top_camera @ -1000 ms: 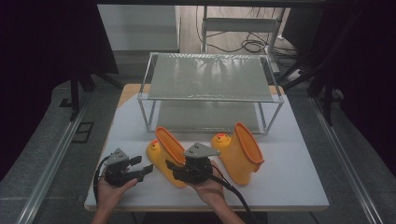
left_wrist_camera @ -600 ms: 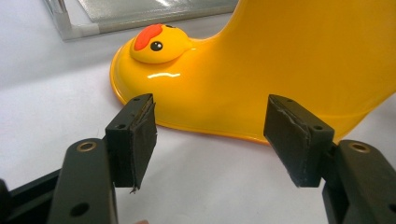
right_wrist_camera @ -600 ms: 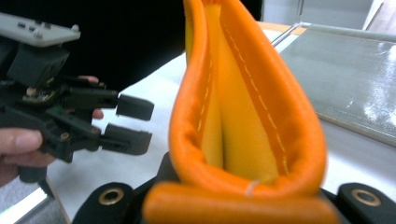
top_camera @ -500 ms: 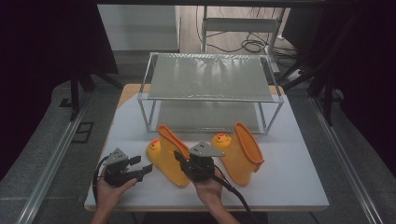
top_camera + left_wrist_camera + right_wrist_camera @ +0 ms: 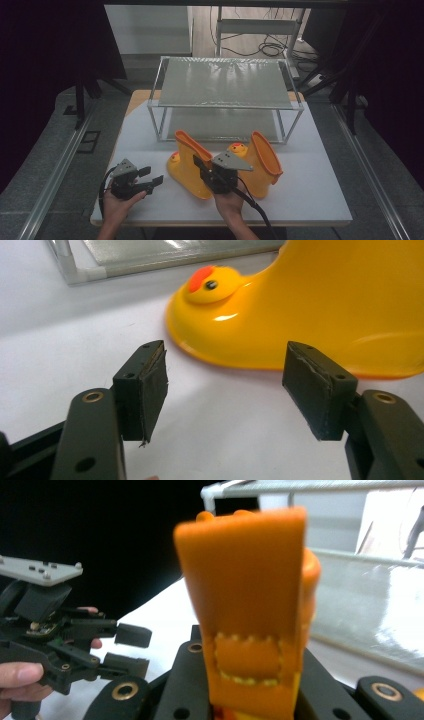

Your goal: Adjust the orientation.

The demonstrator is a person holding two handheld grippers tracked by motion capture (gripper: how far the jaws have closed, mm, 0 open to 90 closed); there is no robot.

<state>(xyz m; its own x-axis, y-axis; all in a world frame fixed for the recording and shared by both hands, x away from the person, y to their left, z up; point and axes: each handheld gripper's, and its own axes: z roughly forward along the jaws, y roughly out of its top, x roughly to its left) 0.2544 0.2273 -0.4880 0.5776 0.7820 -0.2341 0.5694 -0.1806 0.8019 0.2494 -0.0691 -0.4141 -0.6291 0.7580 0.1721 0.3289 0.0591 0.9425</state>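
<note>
Two boots [image 5: 192, 167] stand before the rack [image 5: 225, 95] on the table [image 5: 310, 200].

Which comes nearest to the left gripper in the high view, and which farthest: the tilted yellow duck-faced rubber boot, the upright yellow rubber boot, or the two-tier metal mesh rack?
1. Tilted yellow duck-faced rubber boot, just right of the left gripper.
2. Upright yellow rubber boot, farther right.
3. Two-tier metal mesh rack, at the table's back.

I see glossy, smooth yellow rubber or plastic on the near boot [image 5: 320, 315], with an orange pull strap [image 5: 250, 610] stitched in pale thread. My left gripper [image 5: 225, 390] has matt black plastic jaws with rough-edged rubbery pads [image 5: 155, 390]. The rack [image 5: 225, 82] looks like metal tubing with shiny mesh shelves; the table [image 5: 310, 195] is matt white.
</note>
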